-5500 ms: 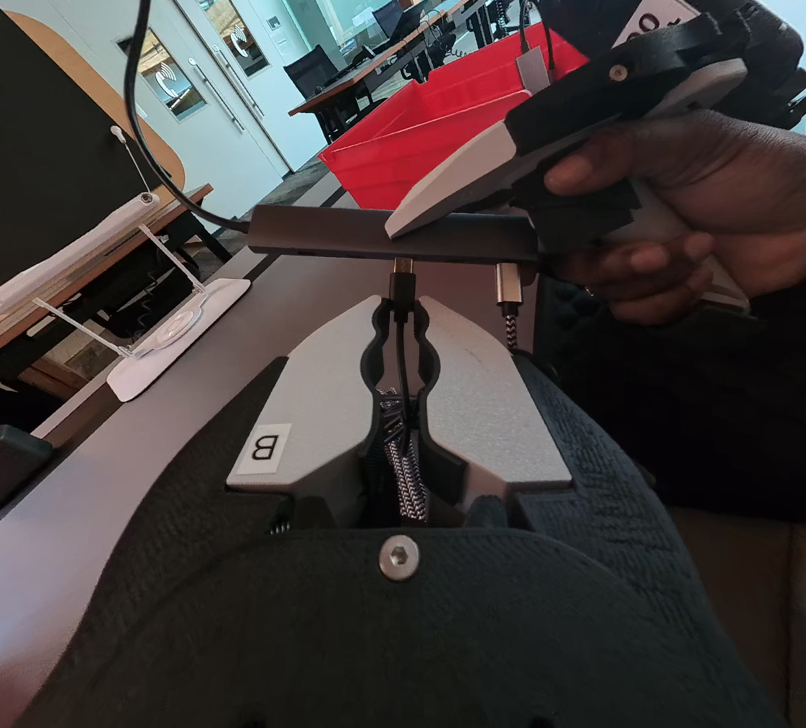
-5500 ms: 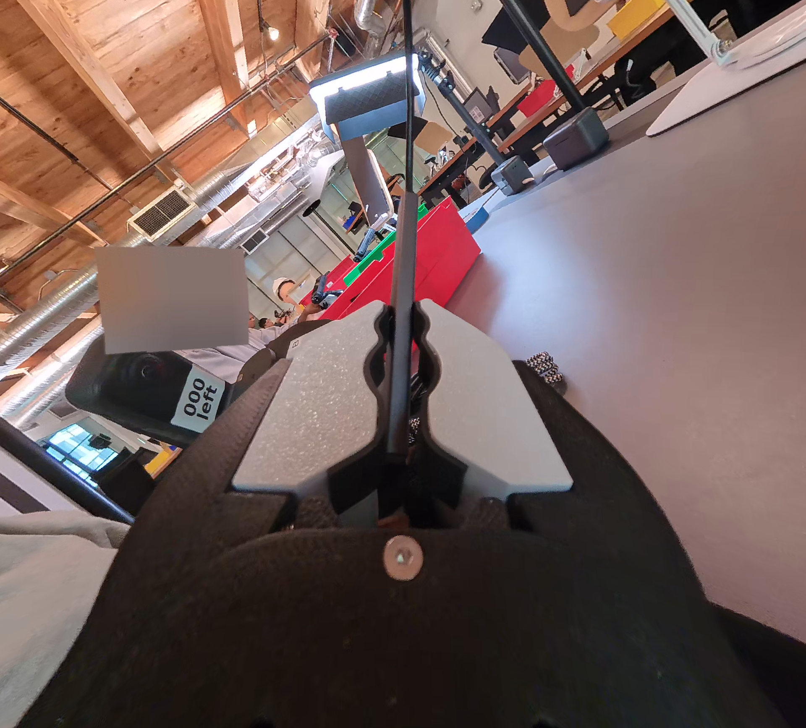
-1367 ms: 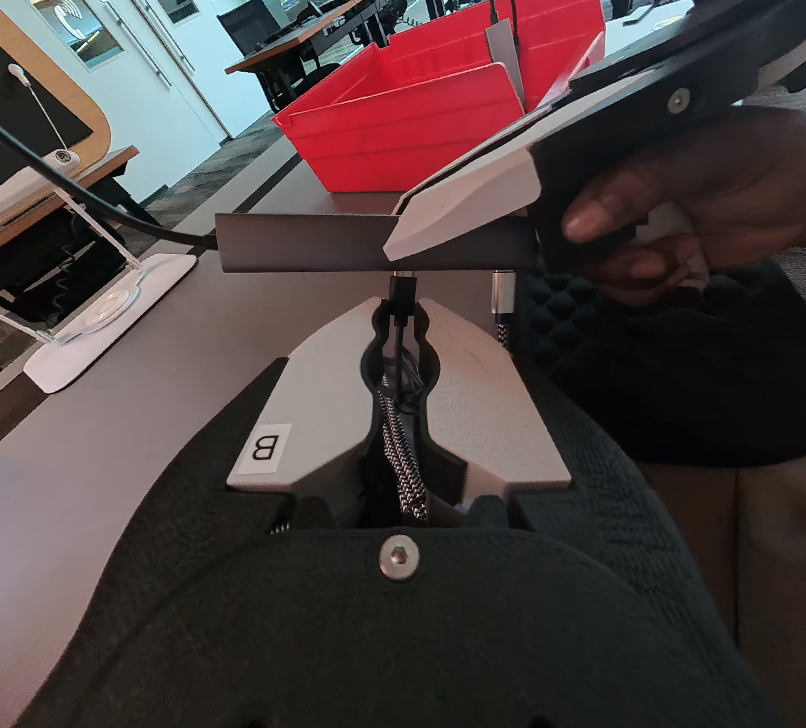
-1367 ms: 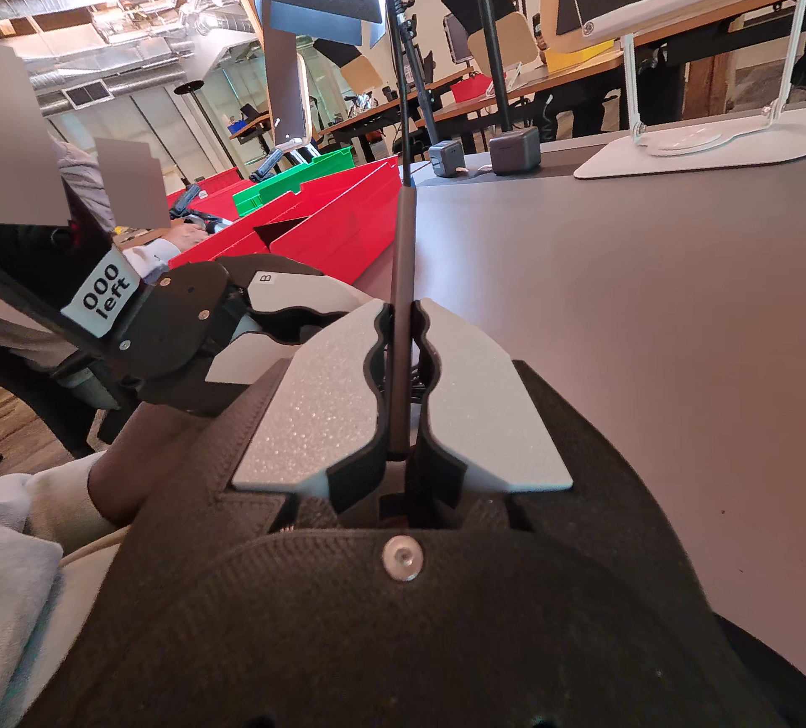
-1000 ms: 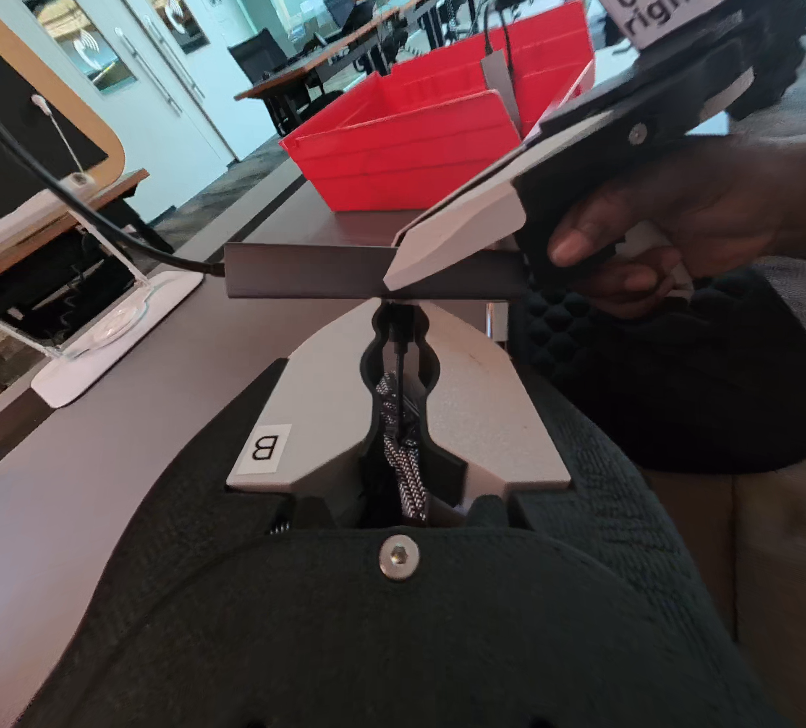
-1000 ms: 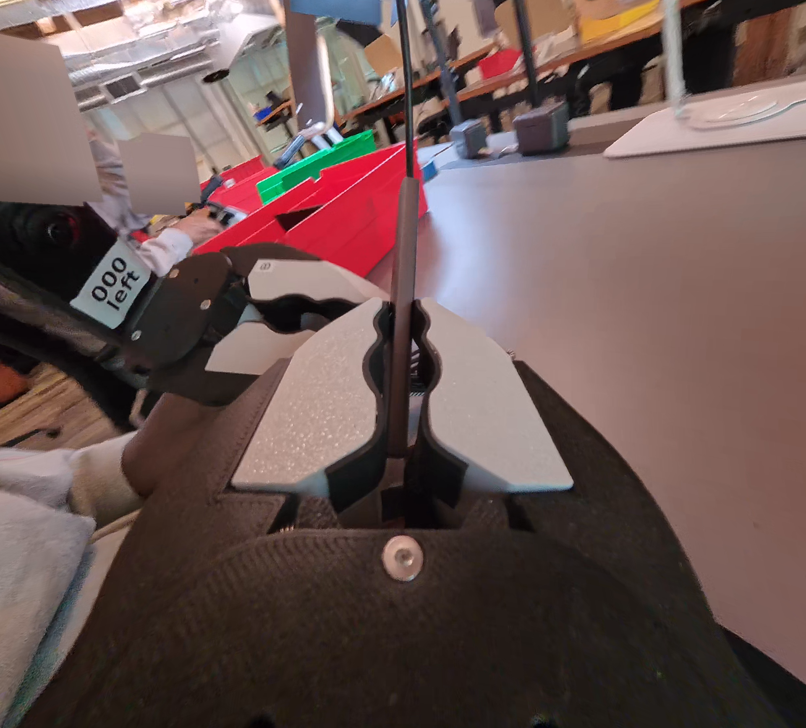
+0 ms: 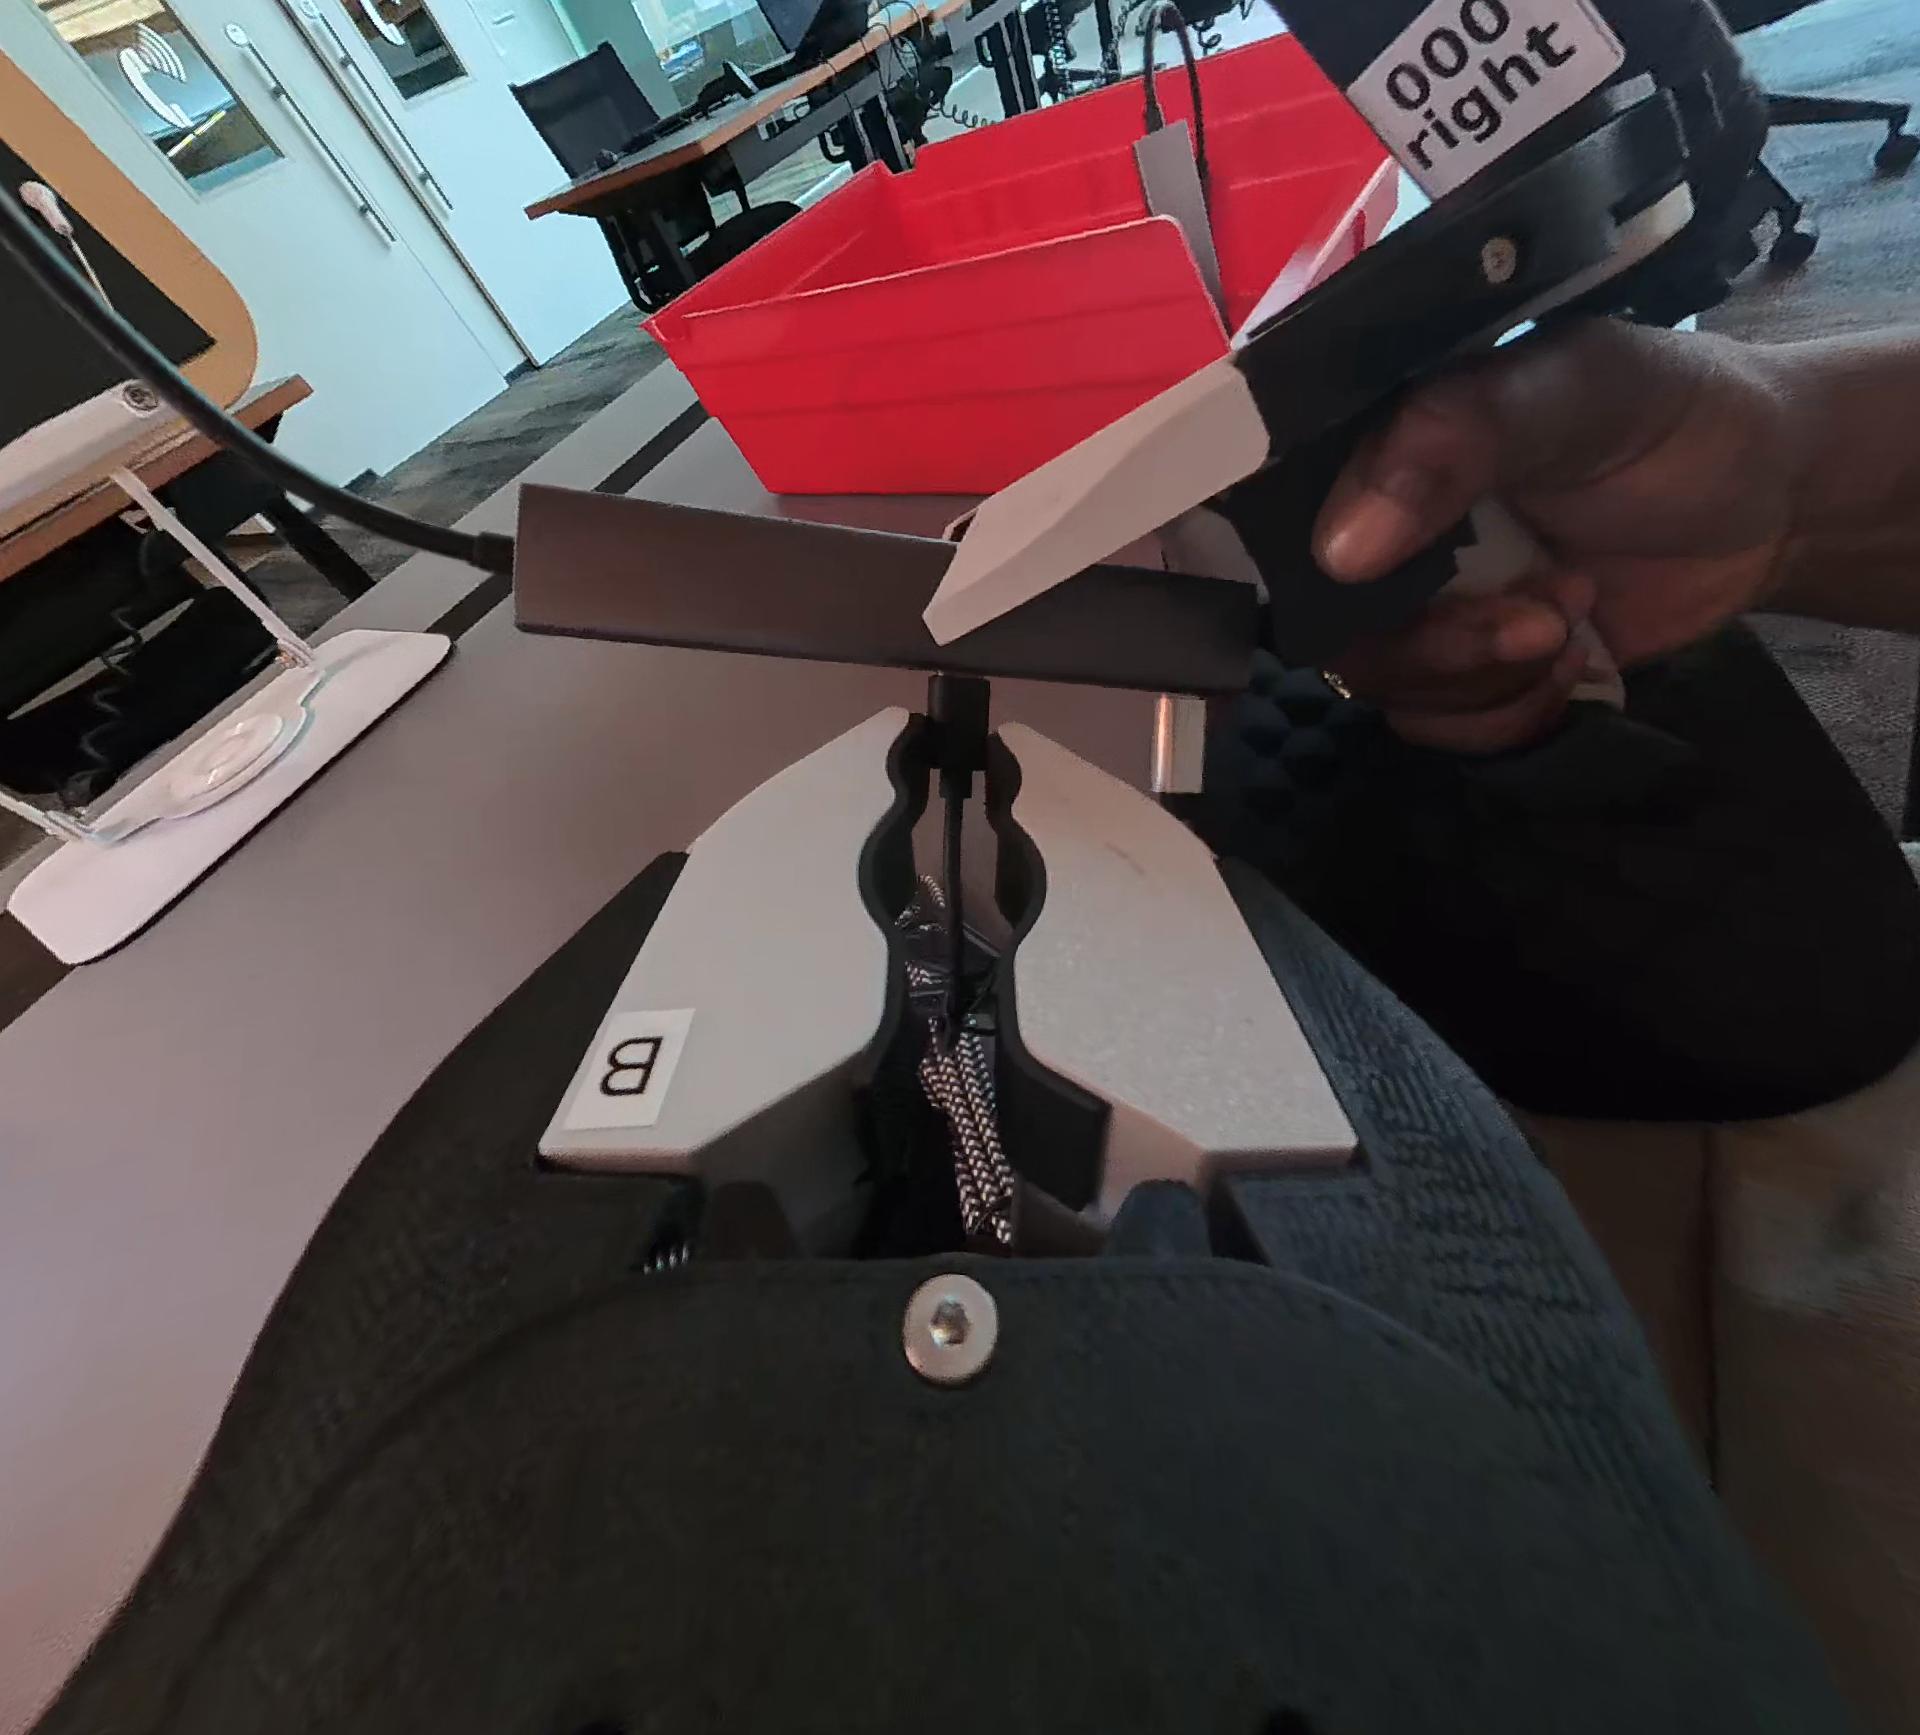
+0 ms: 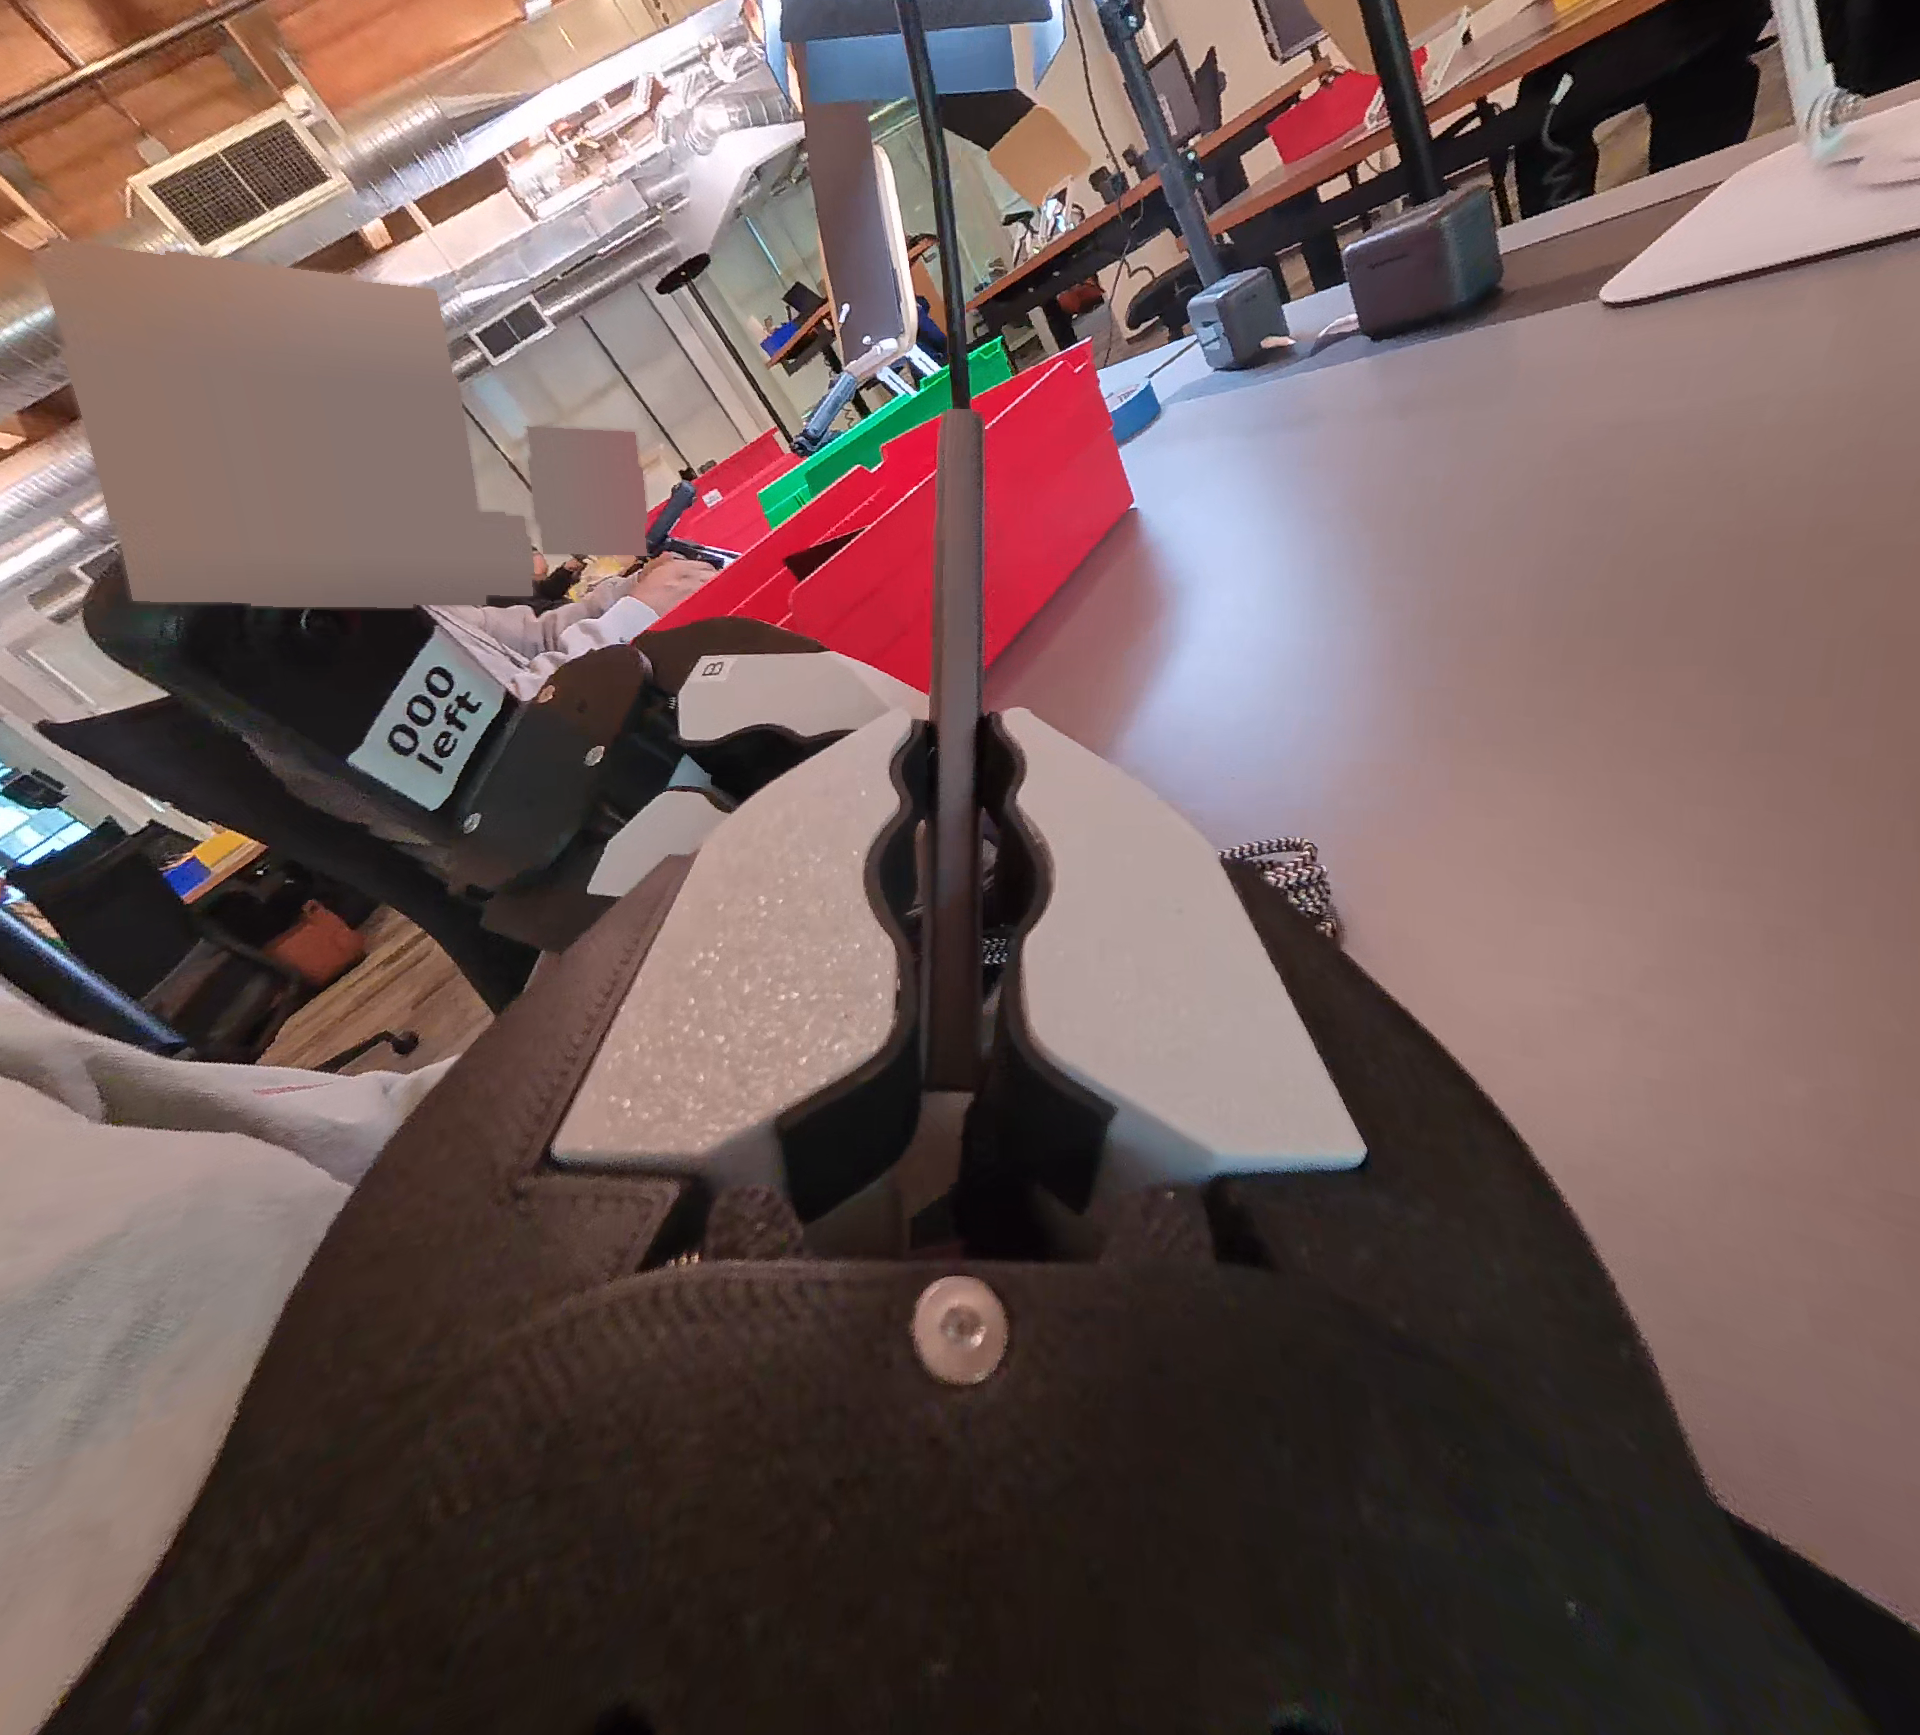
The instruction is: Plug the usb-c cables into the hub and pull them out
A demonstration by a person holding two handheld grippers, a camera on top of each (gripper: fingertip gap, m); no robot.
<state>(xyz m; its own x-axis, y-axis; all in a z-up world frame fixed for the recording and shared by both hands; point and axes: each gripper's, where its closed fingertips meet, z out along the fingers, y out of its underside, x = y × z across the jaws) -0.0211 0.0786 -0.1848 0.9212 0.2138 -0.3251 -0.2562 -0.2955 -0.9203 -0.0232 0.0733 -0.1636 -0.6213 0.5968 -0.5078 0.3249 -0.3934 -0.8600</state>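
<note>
Overhead, right tongs [image 8: 956,740] clamped on dark hub [image 7: 727,584], held edgewise above bench [image 7: 520,802]. Left tongs [image 7: 956,740] pinched on black usb-c plug [image 7: 958,714], seated in hub's underside. Second silver plug [image 7: 1179,740] in port just beside it. Red bin [image 7: 935,366] behind hub. Braided cable [image 8: 1283,870] lies on bench.

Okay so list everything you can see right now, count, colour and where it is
Hub: one, dark grey, held above the table in the right gripper's fingers.
Black plug: one, at the hub's edge, pinched by the left gripper.
Silver plug: one, at the hub's edge nearer the right gripper.
Braided cable: one, black-and-white, on the table.
Bins: several red, one green, at the table's far edge.
Left gripper: shut.
Right gripper: shut.
</note>
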